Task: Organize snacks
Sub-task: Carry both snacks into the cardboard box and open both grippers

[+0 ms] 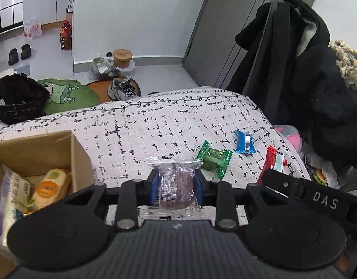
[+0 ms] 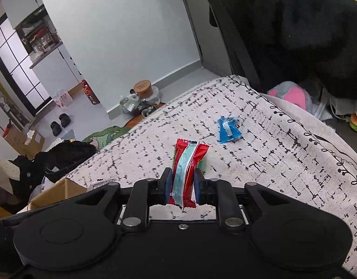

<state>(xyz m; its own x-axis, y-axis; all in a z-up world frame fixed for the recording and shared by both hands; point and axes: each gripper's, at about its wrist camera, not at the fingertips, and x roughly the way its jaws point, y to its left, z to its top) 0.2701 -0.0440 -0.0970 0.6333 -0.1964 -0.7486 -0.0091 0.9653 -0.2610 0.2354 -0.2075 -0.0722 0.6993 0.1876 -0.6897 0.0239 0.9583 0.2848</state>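
Left hand-held gripper [image 1: 176, 187]: blue pads closed narrowly on a clear, crinkled plastic packet [image 1: 176, 186] with a dark purplish filling, held above the cloth. Right hand-held gripper [image 2: 181, 187]: pads nearly together, pinching a glossy red wrapper [image 2: 186, 174] with a pale blue stripe, held upright. The surface is covered by a white woven cloth [image 1: 155, 125] with black flecks and a vine border; whether a table lies under it cannot be told. A green foil wrapper [image 1: 213, 159] and a blue wrapper [image 1: 244, 143] lie on the cloth, near each other. Only the left view shows inside the open cardboard box [image 1: 38, 148], which holds wrapped soft snacks; the right view catches just its corner and hides the green wrapper almost wholly behind the red one.
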